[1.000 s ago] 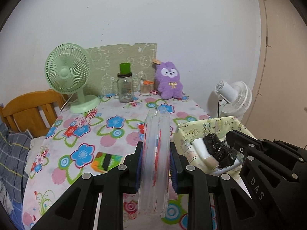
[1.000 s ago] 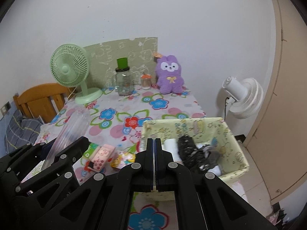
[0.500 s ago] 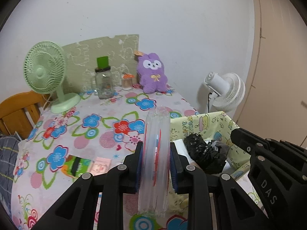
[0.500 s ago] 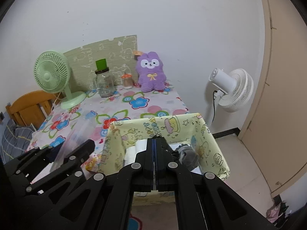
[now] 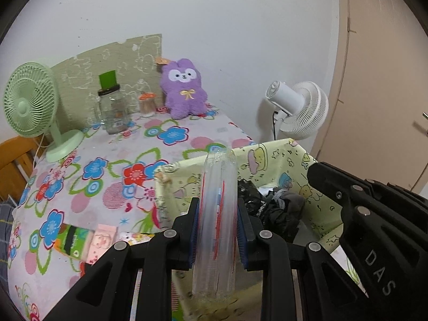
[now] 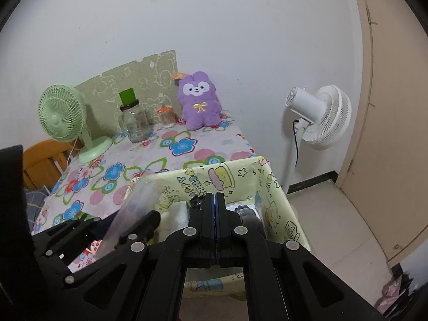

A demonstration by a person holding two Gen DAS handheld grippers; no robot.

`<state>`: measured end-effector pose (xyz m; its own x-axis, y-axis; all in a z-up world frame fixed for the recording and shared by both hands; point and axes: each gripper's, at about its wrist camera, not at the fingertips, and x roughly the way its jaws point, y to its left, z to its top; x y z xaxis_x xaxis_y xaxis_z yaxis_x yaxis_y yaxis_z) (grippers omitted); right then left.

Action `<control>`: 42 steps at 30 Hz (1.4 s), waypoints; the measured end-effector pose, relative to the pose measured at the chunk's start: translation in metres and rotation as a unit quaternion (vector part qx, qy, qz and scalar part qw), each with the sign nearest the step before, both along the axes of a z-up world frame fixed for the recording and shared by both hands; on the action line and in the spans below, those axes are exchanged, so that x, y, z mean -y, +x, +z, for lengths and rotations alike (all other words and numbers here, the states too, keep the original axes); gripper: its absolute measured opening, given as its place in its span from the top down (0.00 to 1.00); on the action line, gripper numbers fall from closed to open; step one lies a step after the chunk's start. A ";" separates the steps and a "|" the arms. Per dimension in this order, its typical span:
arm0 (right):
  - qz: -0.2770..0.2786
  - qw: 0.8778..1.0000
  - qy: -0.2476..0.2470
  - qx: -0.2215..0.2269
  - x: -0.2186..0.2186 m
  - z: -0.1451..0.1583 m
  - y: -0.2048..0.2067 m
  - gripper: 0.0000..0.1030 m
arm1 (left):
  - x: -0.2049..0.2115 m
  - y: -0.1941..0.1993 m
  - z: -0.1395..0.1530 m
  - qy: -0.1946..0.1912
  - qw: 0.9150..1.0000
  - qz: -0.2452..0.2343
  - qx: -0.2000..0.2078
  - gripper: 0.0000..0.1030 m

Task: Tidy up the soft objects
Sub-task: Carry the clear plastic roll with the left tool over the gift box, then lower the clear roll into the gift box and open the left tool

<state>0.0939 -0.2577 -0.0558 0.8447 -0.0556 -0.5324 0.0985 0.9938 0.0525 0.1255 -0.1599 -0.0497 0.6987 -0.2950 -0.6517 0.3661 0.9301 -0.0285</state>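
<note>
Held item: clear plastic pack [image 5: 216, 222] with red and blue print, stood on edge, its top rising over the near rim of the yellow printed fabric bin [image 5: 278, 149].
Contents of pack: not readable through the plastic; probably something flat and soft.
Handling, judged: light; film slick and crinkly, gives under pressure; likely to slide if grip slackens; not fragile.
Best hold, judged: across the flat faces at mid-height, as now; a corner hold would let it flop.
Left hand-held gripper [image 5: 217, 230]: narrowed onto the pack, blue pads pressing both faces, gap only as wide as the pack.
Right hand-held gripper [image 6: 214, 214]: pads fully together, nothing between them; tips over the bin interior.
Bin contents: crumpled black item [image 5: 248, 195], grey sock-like cloth [image 5: 291, 200], folded white cloth [image 6: 176, 214].
Bin position: at the corner of the floral-clothed surface [image 5: 112, 160], nearest the white standing fan [image 6: 321, 115].
Other soft item: purple plush [image 5: 184, 88], upright against the wall at the far edge of the surface, well apart from the bin.
Loose on surface: small colourful packets [image 5: 88, 243] left of the bin.
</note>
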 end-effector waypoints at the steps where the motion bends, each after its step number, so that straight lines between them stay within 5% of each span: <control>1: -0.001 1.000 0.000 -0.001 0.002 -0.001 0.001 0.97 | 0.003 0.001 -0.001 0.001 1.000 -0.002 -0.002 0.77; 14: -0.007 1.000 -0.010 -0.027 0.007 -0.011 0.015 0.96 | 0.013 0.007 -0.007 0.002 1.000 -0.006 -0.016 0.58; 18: -0.009 0.999 -0.015 -0.032 0.006 -0.012 0.016 0.96 | 0.011 0.005 -0.006 0.003 1.000 -0.005 -0.013 0.39; 42: 0.018 0.999 -0.026 -0.017 -0.041 -0.001 -0.010 0.97 | -0.036 -0.027 0.013 -0.007 1.000 0.011 0.010 0.28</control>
